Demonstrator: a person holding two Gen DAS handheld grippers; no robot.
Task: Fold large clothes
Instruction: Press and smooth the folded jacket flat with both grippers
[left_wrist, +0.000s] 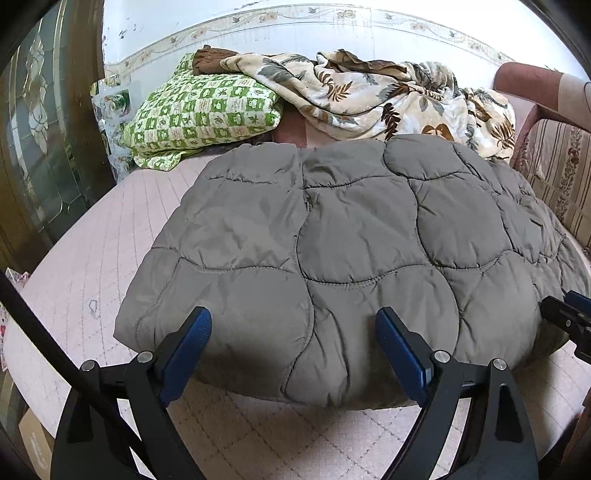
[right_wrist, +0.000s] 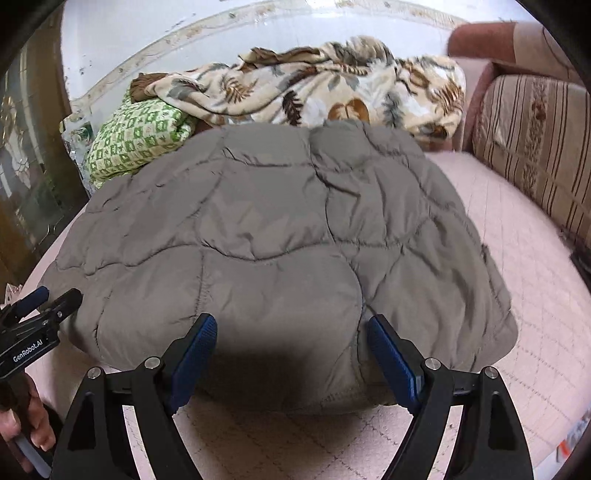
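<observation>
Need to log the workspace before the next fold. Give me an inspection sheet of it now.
Surface: pink quilted bed cover, bare around the work.
Job's things: grey quilted jacket lying folded and puffy on the bed.
Clutter: green patterned pillow and leaf-print blanket heaped behind the jacket.
Grippers: left claw and right claw both open at the jacket's near edge, holding nothing.
Cables: a dark strap or cable crosses the left view's lower left corner.
Surroundings: striped sofa to the right, white tiled wall behind, glass-panelled door to the left.
</observation>
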